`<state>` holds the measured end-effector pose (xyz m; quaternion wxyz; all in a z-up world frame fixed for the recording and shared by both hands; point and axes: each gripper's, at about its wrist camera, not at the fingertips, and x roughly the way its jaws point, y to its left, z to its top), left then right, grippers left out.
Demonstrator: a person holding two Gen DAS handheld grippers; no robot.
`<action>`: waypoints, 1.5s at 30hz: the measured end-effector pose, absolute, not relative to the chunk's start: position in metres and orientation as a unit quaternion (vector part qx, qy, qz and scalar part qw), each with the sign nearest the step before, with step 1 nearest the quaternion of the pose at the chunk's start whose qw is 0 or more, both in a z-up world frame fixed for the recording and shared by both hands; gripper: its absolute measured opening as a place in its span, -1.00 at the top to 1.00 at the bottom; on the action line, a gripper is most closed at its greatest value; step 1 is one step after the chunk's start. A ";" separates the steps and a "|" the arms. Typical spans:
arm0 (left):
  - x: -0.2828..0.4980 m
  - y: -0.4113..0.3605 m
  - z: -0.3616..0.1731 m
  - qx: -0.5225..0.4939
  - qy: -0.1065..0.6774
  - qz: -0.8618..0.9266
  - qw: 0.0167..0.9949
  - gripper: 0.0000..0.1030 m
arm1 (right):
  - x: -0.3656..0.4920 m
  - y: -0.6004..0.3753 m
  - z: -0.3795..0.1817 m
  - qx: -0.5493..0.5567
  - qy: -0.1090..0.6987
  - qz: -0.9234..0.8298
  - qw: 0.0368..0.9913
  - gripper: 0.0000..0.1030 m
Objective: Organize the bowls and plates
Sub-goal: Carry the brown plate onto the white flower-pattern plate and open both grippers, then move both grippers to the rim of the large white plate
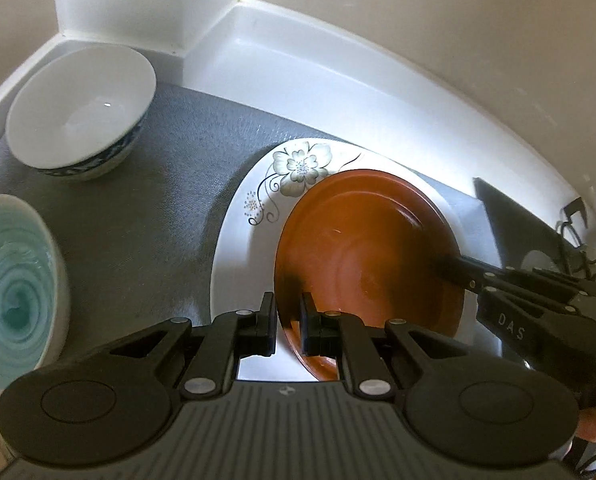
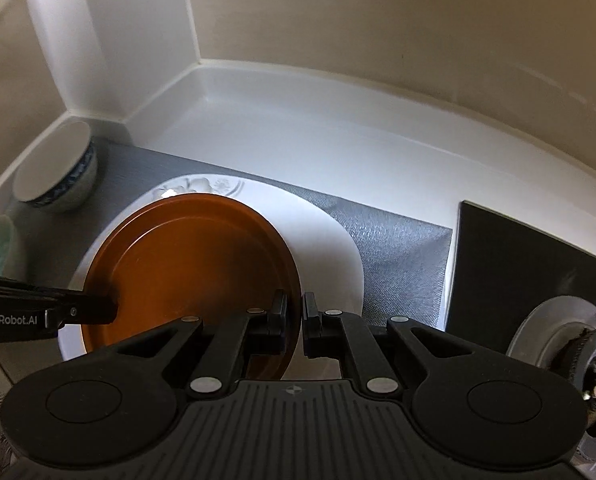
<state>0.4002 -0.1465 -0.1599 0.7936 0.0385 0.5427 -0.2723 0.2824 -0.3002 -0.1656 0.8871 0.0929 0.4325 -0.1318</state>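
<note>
A brown plate [image 1: 362, 248] lies on a larger white flowered plate [image 1: 253, 216] on a grey mat [image 1: 145, 208]. My left gripper [image 1: 289, 312] is shut on the brown plate's near-left rim. My right gripper [image 2: 294, 312] is shut on the brown plate's [image 2: 193, 256] right rim, and it shows in the left wrist view [image 1: 458, 268] at the plate's right side. The white plate [image 2: 322, 232] shows under it. A white bowl with blue pattern [image 1: 81, 108] stands at the mat's far left, and a teal swirl bowl [image 1: 17, 280] at the near left.
A white countertop [image 2: 338, 140] meets walls at the back corner. A black stove top [image 2: 518, 272] with a burner [image 2: 590, 352] lies to the right of the mat. The left gripper shows in the right wrist view [image 2: 49, 312].
</note>
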 end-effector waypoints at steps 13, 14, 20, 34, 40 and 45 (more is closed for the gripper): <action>0.412 -0.155 -0.165 0.052 0.546 -0.268 0.792 0.77 | 0.291 -0.310 -0.180 0.108 0.449 -0.133 0.877 0.84; 0.411 -0.154 -0.164 0.054 0.542 -0.266 0.796 0.77 | 0.292 -0.310 -0.180 0.109 0.450 -0.131 0.876 0.84; 0.404 -0.150 -0.151 0.054 0.518 -0.263 0.812 0.60 | 0.290 -0.307 -0.178 0.092 0.443 -0.142 0.880 0.79; 0.348 -0.109 -0.107 0.076 0.455 -0.251 0.851 -0.99 | 0.208 -0.281 -0.123 0.094 0.396 -0.144 0.902 -0.64; 0.320 -0.089 -0.106 0.103 0.483 -0.229 0.839 -0.99 | 0.168 -0.248 -0.117 0.097 0.398 -0.129 0.903 -0.70; 0.295 -0.079 -0.104 0.117 0.486 -0.228 0.836 -0.99 | 0.146 -0.229 -0.115 0.116 0.398 -0.118 0.902 -0.70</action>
